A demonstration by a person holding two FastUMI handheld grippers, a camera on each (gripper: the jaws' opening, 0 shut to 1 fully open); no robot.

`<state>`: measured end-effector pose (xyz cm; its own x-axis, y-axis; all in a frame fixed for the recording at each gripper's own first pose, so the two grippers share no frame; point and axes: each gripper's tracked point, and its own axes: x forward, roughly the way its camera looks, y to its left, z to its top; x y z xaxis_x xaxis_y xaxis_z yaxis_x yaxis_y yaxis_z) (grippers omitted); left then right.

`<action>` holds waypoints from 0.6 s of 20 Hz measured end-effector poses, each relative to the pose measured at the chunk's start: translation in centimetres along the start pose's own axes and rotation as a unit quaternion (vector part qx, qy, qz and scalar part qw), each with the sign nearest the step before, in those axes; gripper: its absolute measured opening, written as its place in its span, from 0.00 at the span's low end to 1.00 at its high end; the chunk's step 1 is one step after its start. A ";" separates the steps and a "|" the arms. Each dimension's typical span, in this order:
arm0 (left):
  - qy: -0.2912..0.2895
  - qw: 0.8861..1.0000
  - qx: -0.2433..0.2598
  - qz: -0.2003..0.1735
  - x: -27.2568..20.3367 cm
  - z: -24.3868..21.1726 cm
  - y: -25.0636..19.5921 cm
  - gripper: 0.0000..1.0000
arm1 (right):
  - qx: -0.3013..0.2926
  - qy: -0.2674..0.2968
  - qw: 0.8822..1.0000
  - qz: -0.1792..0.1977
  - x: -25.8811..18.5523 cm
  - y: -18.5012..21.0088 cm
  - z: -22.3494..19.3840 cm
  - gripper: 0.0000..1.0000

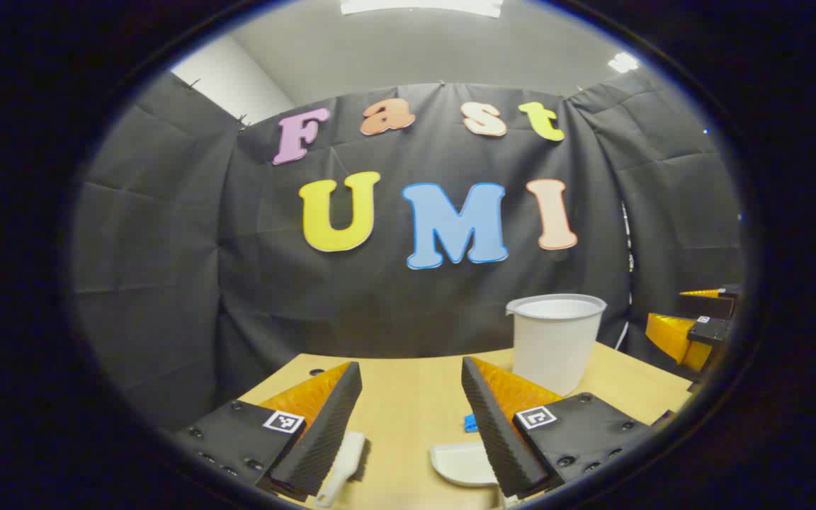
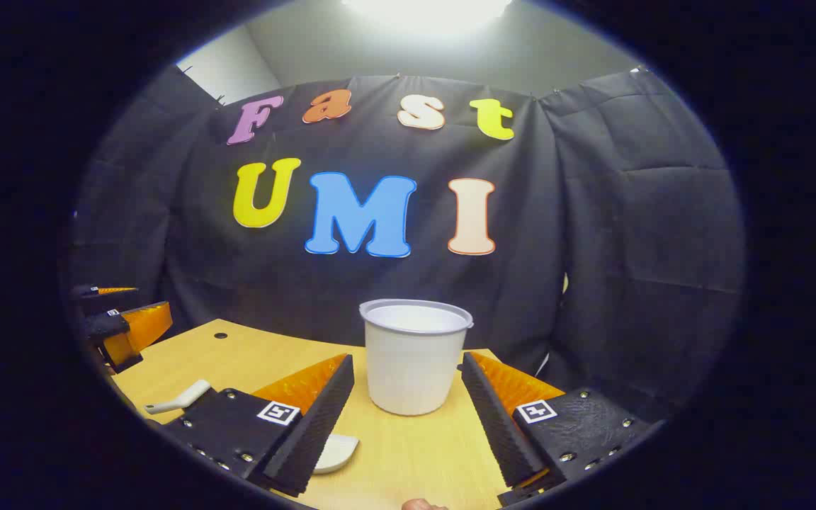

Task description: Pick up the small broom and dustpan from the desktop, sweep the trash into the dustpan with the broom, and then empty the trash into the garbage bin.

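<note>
I am hovering both tools, left tool (image 1: 411, 418) and right tool (image 2: 408, 418), released. Small white broom (image 1: 343, 464) and white plastic dustpan (image 1: 463, 464) are lying near the bench's (image 1: 408, 397) front edge, white plastic bin (image 2: 415, 358) rearward; careless reaching risks nudging it.

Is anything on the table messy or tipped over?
Nothing is tipped. The white bin stands upright, the broom and dustpan lie flat, and a small blue scrap waits for sweeping.
</note>
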<state>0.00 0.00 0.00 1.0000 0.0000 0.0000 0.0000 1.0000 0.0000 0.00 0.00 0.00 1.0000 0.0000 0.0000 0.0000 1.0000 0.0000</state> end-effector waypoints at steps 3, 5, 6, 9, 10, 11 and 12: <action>-0.003 1.000 -0.001 0.026 0.9 0.6 3.8 0.95 | -0.017 -0.002 0.999 0.035 1.8 3.8 1.2 0.96; -0.010 0.999 -0.003 0.031 1.7 0.7 5.3 0.94 | -0.026 -0.009 0.998 0.049 2.7 5.5 1.9 0.95; -0.016 0.999 -0.006 0.033 1.9 0.6 5.6 0.95 | -0.031 -0.014 0.998 0.051 3.2 6.2 2.2 0.95; -0.019 1.000 -0.008 0.015 4.1 1.3 6.8 0.94 | -0.027 -0.006 0.999 0.040 4.4 7.2 1.9 0.95; -0.014 1.000 -0.009 0.008 4.9 1.2 7.0 0.93 | -0.024 0.001 0.999 0.028 4.6 7.2 1.8 0.96; -0.012 1.000 -0.011 -0.002 5.5 1.1 7.1 0.90 | -0.021 0.008 1.000 0.022 4.7 7.6 1.3 0.95; -0.011 1.000 -0.010 -0.009 6.1 1.2 7.2 0.91 | -0.020 0.011 1.000 0.016 5.0 8.0 1.1 0.96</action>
<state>6.07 7.24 1.17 0.9996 -0.0176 0.0227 0.0180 0.9996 -0.0197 4.97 8.05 1.13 0.9993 0.0314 -0.0219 -0.0322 0.9987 -0.0394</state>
